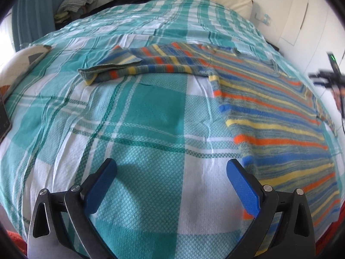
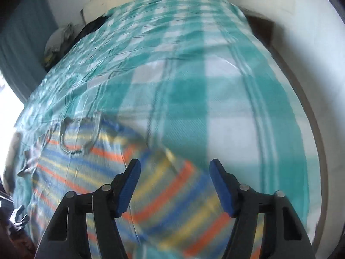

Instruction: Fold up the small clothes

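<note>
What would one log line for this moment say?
left gripper: open, over bedspread | right gripper: open, above striped sweater | sleeve: folded

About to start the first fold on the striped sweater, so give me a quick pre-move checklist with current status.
1. Left gripper open and empty: ok, jaws spread over bare bedspread.
2. Right gripper open and empty: ok, jaws spread above the striped sweater.
3. Sweater laid flat: mostly ok; body looks spread out.
4. Left sleeve straight: not ok, its cuff end is doubled over.
5. Right sleeve position: cannot tell, right wrist view is motion-blurred.
6. Fold area free of other items: ok near the sweater; a patterned cushion lies at the bed's far left edge.
</note>
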A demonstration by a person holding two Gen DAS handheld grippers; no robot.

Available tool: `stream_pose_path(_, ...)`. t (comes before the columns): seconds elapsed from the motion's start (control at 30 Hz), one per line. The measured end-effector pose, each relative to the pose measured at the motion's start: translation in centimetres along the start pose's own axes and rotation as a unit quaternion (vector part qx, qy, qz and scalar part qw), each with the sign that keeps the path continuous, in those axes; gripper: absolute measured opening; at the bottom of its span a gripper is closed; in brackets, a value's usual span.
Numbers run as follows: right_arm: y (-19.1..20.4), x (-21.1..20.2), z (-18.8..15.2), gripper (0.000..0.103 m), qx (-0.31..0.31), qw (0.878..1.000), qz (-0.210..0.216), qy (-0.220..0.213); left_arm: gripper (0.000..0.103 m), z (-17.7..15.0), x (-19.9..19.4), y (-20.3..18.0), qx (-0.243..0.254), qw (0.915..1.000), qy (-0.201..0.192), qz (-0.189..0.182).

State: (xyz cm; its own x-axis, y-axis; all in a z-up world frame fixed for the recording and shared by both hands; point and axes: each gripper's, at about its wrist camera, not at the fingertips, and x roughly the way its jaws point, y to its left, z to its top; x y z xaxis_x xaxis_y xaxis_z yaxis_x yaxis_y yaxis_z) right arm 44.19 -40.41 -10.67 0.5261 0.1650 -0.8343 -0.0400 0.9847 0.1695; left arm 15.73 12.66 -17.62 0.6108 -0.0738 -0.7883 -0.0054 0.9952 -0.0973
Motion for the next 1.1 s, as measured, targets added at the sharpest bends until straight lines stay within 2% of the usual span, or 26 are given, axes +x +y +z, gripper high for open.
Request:
stream_pose_path(0.07, 1.5, 3.3, 2.7, 0.060, 0.000, 1.000, 0.024, 0.020, 0.102, 0.0, 0.1, 0.0, 0.008, 1.0000, 0.003, 0.001)
stream_pose_path(0.2, 4.1, 8.9, 3.9, 0.053, -0.057, 0.992, 0.041, 0.104, 0.102, 0.4, 0.4, 0.5, -0.002, 1.0000, 0.007, -0.007)
stream_pose_path(0.27, 4.8, 10.7, 3.1, 0.035, -0.089, 0.986, 0.035, 0.135, 0.102, 0.6, 0.7, 0.7, -0.009, 0.9998, 0.010, -0.012)
stream_pose_path(0.3, 5.5, 11.7, 2.9, 0.007, -0.109, 0.981, 0.029, 0.156, 0.102, 0.6, 0.8, 0.8, -0.011, 0.9998, 0.011, -0.012)
stream_pose_path(0.37, 7.2, 11.7, 2.7, 0.006, -0.155, 0.976, -0.002, 0.151, 0.102, 0.7, 0.9, 0.7, -0.010, 0.9998, 0.012, -0.011)
stream_pose_path(0.43, 9.4, 10.4, 3.0, 0.005, -0.227, 0.965, -0.096, 0.087, 0.102, 0.7, 1.0, 0.7, -0.010, 0.9998, 0.012, -0.012)
stream_pose_path(0.47, 10.0, 10.2, 2.9, 0.005, -0.247, 0.958, -0.128, 0.064, 0.102, 0.8, 1.1, 0.7, -0.009, 0.9998, 0.012, -0.012)
stream_pose_path(0.5, 10.3, 10.7, 2.5, 0.004, -0.257, 0.953, -0.147, 0.056, 0.102, 0.9, 1.1, 0.6, -0.008, 0.9998, 0.013, -0.012)
stream_pose_path(0.57, 10.3, 12.7, 1.2, 0.004, -0.263, 0.947, -0.165, 0.080, 0.102, 0.9, 1.3, 0.6, -0.006, 0.9998, 0.014, -0.010)
stream_pose_path(0.6, 10.4, 13.2, 0.4, 0.004, -0.264, 0.946, -0.173, 0.075, 0.102, 0.9, 1.3, 0.6, -0.006, 0.9998, 0.014, -0.009)
stream_pose_path(0.67, 10.2, 12.9, -0.1, 0.006, -0.246, 0.952, -0.173, 0.058, 0.102, 0.8, 1.3, 0.6, -0.003, 0.9999, 0.014, -0.006)
stream_pose_path(0.7, 9.9, 12.2, -0.2, 0.012, -0.231, 0.957, -0.168, 0.047, 0.102, 0.8, 1.3, 0.6, -0.002, 0.9999, 0.015, -0.005)
stream_pose_path(0.8, 8.5, 8.9, 0.0, 0.059, -0.185, 0.972, -0.146, 0.017, 0.102, 0.9, 1.2, 0.5, -0.003, 0.9999, 0.013, -0.006)
stream_pose_path(0.87, 6.8, 5.5, 0.3, 0.063, -0.151, 0.979, -0.133, -0.017, 0.102, 0.9, 1.0, 0.5, -0.007, 0.9999, 0.011, -0.009)
stream_pose_path(0.97, 1.4, -0.1, -0.3, 0.064, -0.066, 0.990, -0.115, -0.041, 0.102, 0.9, 0.6, 0.7, -0.018, 0.9997, 0.009, -0.015)
stream_pose_path(1.03, -3.5, -4.0, -2.5, 0.064, 0.006, 0.993, -0.105, -0.051, 0.102, 0.8, 0.4, 0.9, -0.027, 0.9994, 0.009, -0.018)
stream_pose_path(1.1, -7.9, -6.8, -5.2, 0.064, 0.065, 0.990, -0.116, -0.050, 0.102, 0.7, 0.3, 1.1, -0.039, 0.9990, 0.010, -0.019)
